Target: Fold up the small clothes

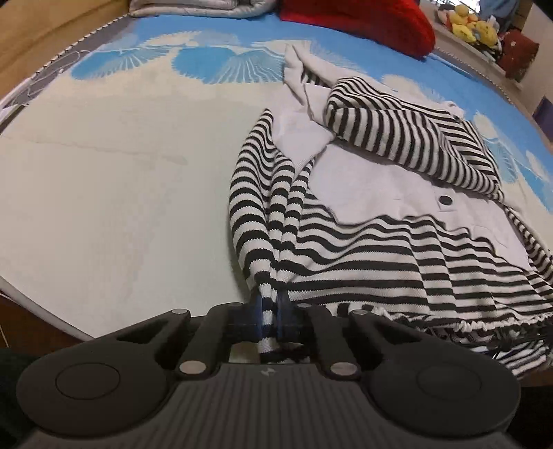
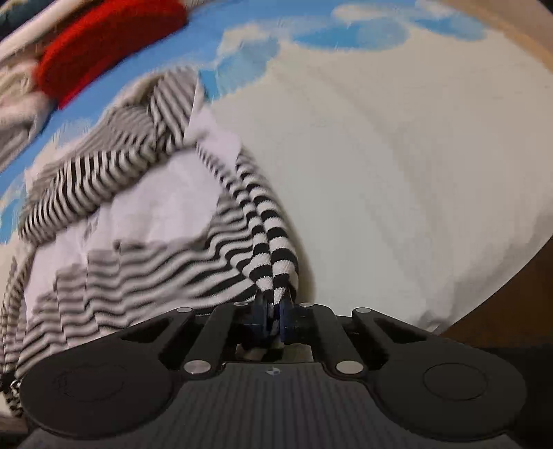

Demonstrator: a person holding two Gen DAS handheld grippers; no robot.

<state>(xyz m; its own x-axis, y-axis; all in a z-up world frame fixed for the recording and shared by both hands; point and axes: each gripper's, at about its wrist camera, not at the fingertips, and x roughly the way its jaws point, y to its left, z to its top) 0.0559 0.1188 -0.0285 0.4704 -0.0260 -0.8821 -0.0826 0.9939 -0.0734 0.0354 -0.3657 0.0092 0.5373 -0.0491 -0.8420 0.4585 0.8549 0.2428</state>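
Note:
A small black-and-white striped garment point(image 1: 380, 255) with plain white panels and a dark button point(image 1: 446, 199) lies rumpled on the bed. My left gripper point(image 1: 269, 311) is shut on a bunched striped edge at the garment's near left side; the cloth runs up and away from its blue pads. In the right wrist view the same striped garment point(image 2: 138, 248) spreads to the left, blurred. My right gripper point(image 2: 274, 317) is shut on a gathered striped edge at its near right side.
The bed cover point(image 1: 121, 179) is pale with blue shell prints at the far side. A red knitted item point(image 1: 363, 20) and grey bedding point(image 1: 193, 7) lie at the far edge. Plush toys point(image 1: 473, 24) sit on a ledge beyond. The bed's near edge point(image 2: 484, 293) drops off to the right.

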